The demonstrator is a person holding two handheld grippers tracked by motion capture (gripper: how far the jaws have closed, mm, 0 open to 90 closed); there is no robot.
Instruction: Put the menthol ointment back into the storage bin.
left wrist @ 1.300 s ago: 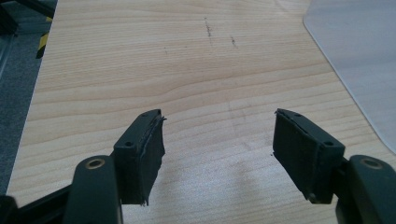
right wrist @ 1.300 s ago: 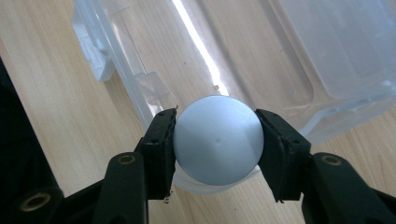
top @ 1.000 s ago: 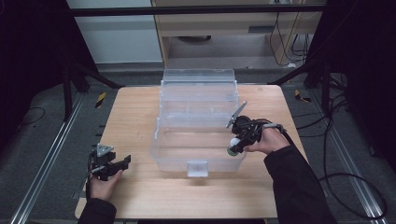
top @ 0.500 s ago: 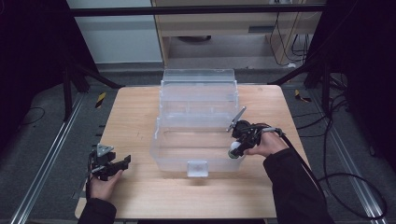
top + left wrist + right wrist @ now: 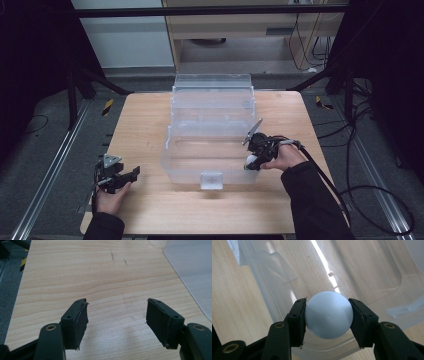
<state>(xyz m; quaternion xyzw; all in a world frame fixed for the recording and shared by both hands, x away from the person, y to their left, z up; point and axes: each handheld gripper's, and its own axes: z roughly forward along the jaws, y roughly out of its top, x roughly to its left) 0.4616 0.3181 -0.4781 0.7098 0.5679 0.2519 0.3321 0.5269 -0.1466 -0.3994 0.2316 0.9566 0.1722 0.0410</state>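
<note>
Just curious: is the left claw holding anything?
No, the left claw is open, with bare wooden table between its jaws.

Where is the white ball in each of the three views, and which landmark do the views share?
High view: white ball right of centre, in the right gripper, at the clear box's right front corner.
Left gripper view: not in it.
Right gripper view: ball centre, between the jaws.
Shared landmark: the clear box.

Clear bin (image 5: 210,145) on wooden table (image 5: 145,130)
</note>
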